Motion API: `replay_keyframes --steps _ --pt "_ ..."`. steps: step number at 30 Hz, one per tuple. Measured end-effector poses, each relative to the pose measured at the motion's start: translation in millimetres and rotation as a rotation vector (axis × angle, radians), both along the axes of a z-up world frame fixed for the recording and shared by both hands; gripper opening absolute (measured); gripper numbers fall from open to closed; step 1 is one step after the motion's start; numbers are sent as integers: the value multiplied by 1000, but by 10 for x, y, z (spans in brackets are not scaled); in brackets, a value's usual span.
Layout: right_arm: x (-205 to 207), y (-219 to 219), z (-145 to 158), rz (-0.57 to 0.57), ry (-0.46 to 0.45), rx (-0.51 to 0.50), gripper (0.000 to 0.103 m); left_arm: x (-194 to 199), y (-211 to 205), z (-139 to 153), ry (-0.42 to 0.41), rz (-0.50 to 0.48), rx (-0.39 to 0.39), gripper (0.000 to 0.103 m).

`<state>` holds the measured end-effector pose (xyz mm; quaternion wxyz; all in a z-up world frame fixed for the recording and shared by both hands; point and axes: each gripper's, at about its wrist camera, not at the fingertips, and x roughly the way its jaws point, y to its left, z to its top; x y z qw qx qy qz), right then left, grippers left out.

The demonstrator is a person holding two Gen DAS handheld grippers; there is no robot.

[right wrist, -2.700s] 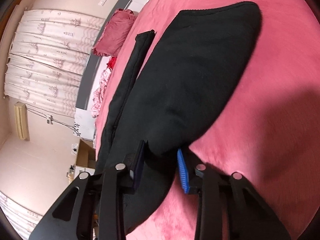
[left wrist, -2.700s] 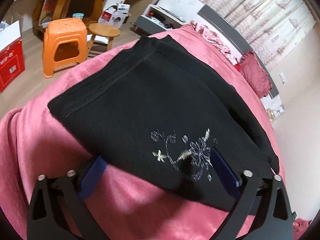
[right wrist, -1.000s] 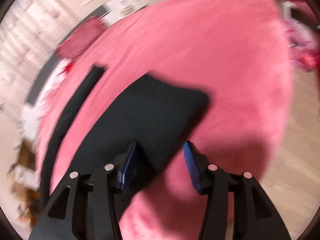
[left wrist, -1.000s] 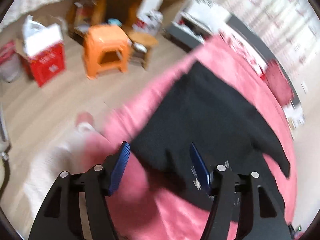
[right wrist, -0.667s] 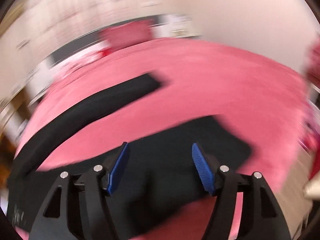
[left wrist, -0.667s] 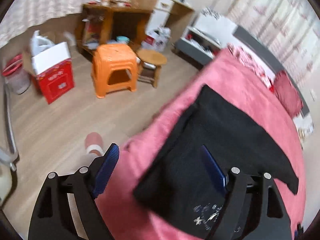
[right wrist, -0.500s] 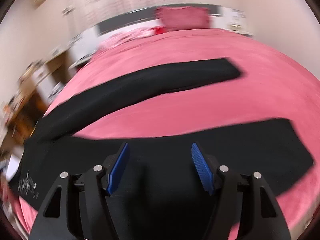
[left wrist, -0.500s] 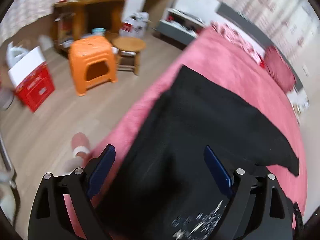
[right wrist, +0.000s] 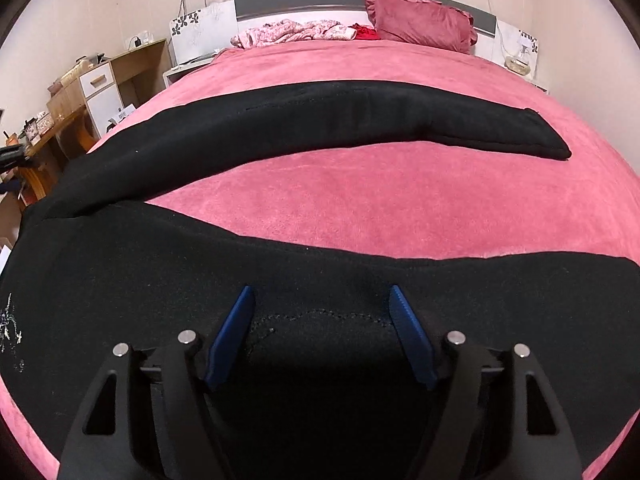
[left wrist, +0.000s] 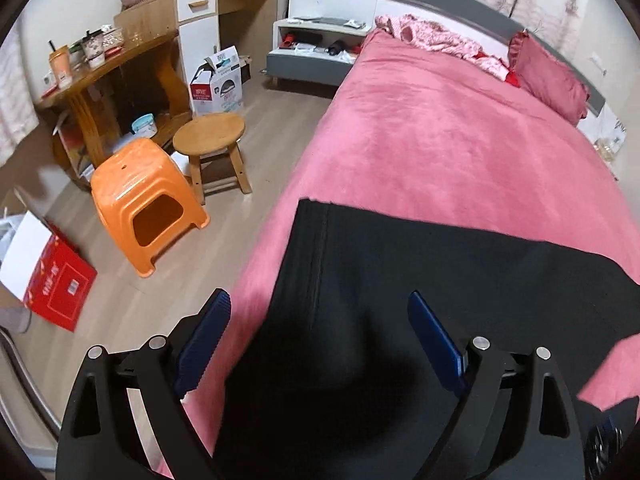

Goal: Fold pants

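Observation:
Black pants (left wrist: 400,276) lie flat on the pink bed cover (left wrist: 440,152). In the left wrist view my left gripper (left wrist: 320,332) hovers wide open over their waist end near the bed's left side, gripping nothing. In the right wrist view the two legs spread apart in a V: the far leg (right wrist: 360,116) runs right, and the near leg (right wrist: 140,272) lies under my right gripper (right wrist: 322,320). Its jaws are opening, with cloth lying below them but not pinched. Pale embroidery (right wrist: 10,320) shows at the pants' left end.
Beside the bed, on the wooden floor, stand an orange plastic stool (left wrist: 144,204), a round wooden stool (left wrist: 210,136), a red box (left wrist: 52,280) and a cluttered desk (left wrist: 104,68). A red pillow (right wrist: 420,20) and crumpled pink cloth (right wrist: 296,32) lie at the headboard.
Both grippers swept sideways over the pants and rolled level. Both sets of jaws widened. The left now sits over the waist end, the right over the near leg.

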<state>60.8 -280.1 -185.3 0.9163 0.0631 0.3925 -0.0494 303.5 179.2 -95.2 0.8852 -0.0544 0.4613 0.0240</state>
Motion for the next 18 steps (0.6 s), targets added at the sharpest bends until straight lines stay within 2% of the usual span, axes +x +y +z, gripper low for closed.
replay_keyframes --steps 8,15,16,17,18 --pt "-48 52 -3 6 -11 21 77 649 112 -334 69 75 -31 89" --pt "-14 42 -9 13 -13 31 79 923 94 -531 79 53 24 89" --pt "-10 42 -10 13 -13 31 80 937 80 -554 85 44 27 86" --pt "-6 51 -10 13 -13 31 80 941 60 -571 86 35 29 72" --pt "-2 56 -11 14 -12 31 81 934 31 -584 80 13 13 63"
